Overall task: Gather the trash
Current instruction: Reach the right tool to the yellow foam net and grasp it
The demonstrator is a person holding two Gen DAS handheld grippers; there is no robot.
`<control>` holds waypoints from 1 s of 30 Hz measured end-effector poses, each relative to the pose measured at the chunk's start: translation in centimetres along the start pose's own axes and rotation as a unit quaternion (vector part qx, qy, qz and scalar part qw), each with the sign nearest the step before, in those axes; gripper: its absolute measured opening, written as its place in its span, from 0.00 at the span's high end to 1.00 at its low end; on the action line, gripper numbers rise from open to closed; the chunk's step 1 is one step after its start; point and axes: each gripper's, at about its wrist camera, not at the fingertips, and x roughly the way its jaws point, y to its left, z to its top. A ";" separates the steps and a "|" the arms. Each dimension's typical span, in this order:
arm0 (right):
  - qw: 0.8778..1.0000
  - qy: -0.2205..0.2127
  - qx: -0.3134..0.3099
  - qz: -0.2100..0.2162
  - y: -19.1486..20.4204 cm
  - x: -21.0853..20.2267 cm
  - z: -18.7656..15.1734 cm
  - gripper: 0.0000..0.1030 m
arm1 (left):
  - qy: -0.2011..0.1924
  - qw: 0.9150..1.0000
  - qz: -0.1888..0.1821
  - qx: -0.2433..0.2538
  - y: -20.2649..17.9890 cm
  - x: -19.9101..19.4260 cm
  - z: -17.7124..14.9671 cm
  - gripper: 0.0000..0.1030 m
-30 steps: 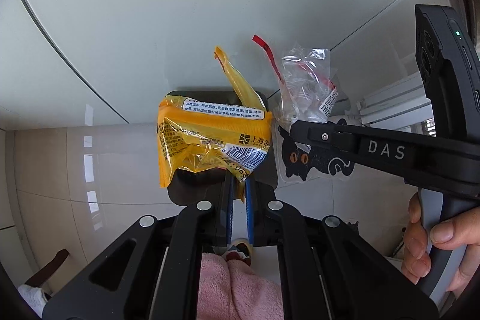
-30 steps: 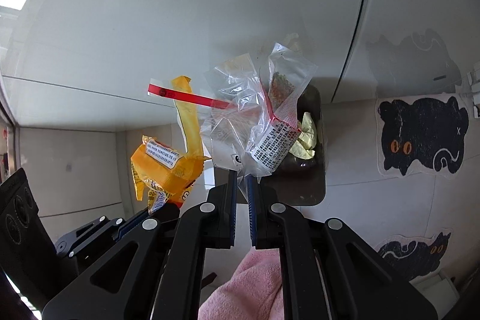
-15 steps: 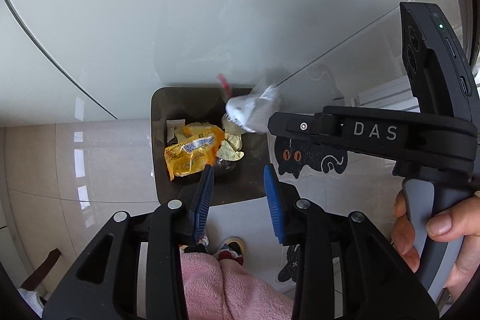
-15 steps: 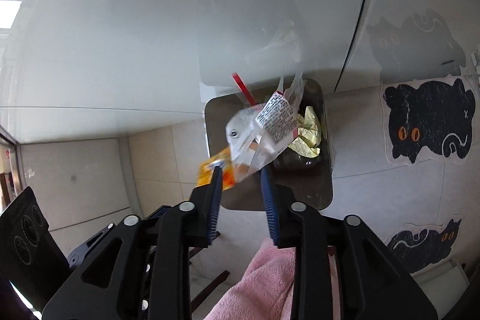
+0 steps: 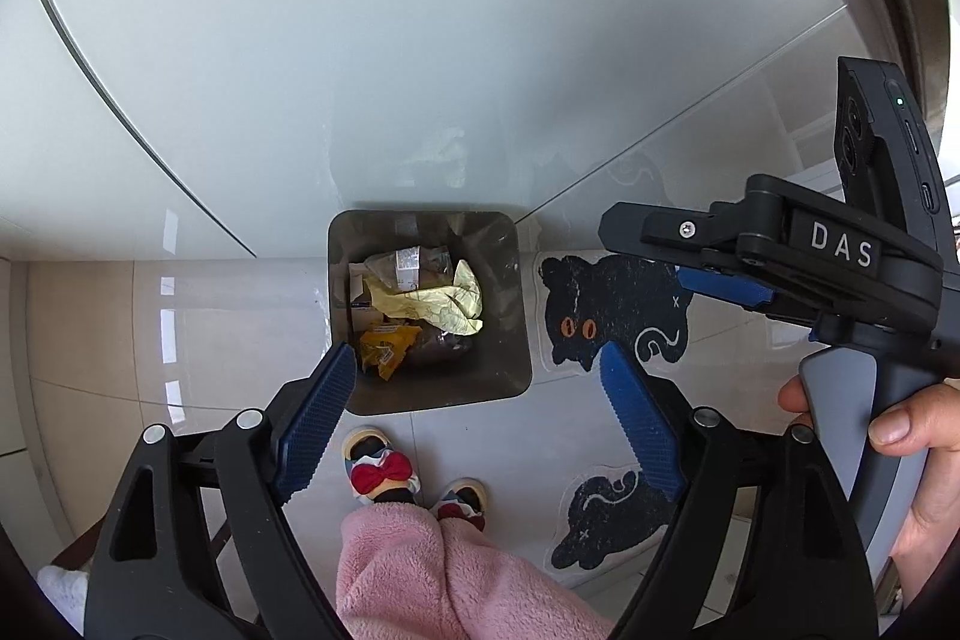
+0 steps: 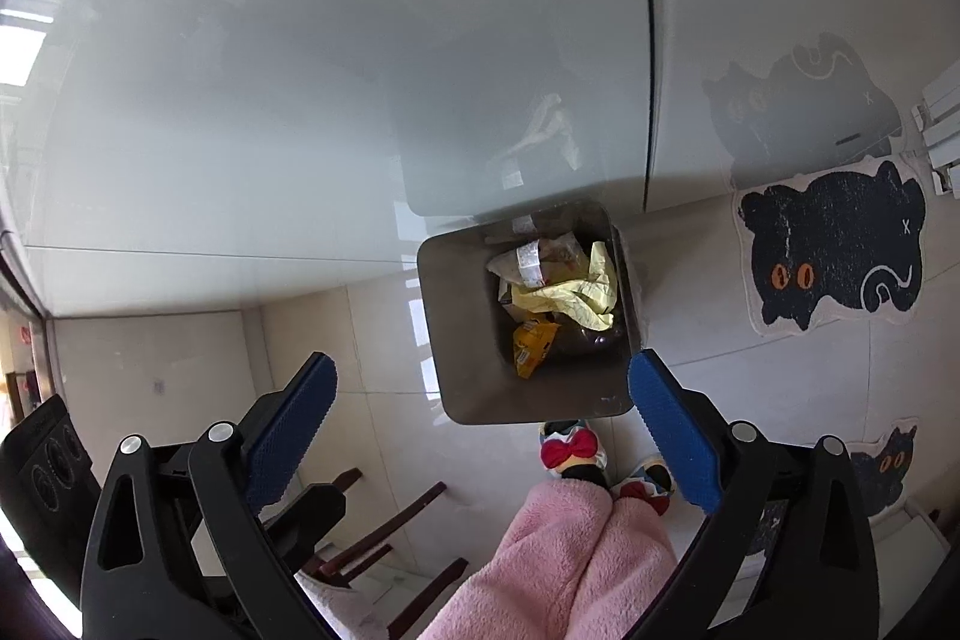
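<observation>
A dark square trash bin stands on the tiled floor below both grippers. In it lie the orange wrapper, a clear plastic bag with a white label and crumpled pale yellow paper. My left gripper is open and empty above the bin's near edge. My right gripper is open and empty above the bin; it also shows at the right of the left wrist view.
A white glossy cabinet front rises behind the bin. Black cat-shaped mats lie on the floor to the right. The person's pink trousers and slippers stand just before the bin. Dark chair legs are at lower left.
Both grippers opened wide. The orange wrapper and the clear plastic bag dropped from them into the bin.
</observation>
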 end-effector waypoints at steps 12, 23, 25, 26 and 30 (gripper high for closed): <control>0.993 -0.105 -0.036 0.029 3.3 -15.5 -0.2 0.03 | -0.102 0.994 -0.003 0.035 -3.4 -14.3 3.3 0.13; 0.976 -0.202 -0.070 0.040 7.3 -24.7 2.7 0.03 | -0.181 0.980 0.000 0.078 -6.4 -21.9 7.2 0.13; 0.974 -0.211 -0.073 0.043 7.8 -25.3 3.3 0.03 | -0.191 0.978 0.002 0.083 -6.7 -22.8 8.2 0.11; 0.973 -0.214 -0.075 0.043 8.1 -25.6 3.7 0.03 | -0.195 0.977 0.002 0.086 -6.9 -23.0 8.7 0.11; 0.969 -0.229 -0.083 0.041 9.5 -26.4 5.4 0.03 | -0.212 0.973 0.005 0.094 -7.1 -23.8 10.7 0.09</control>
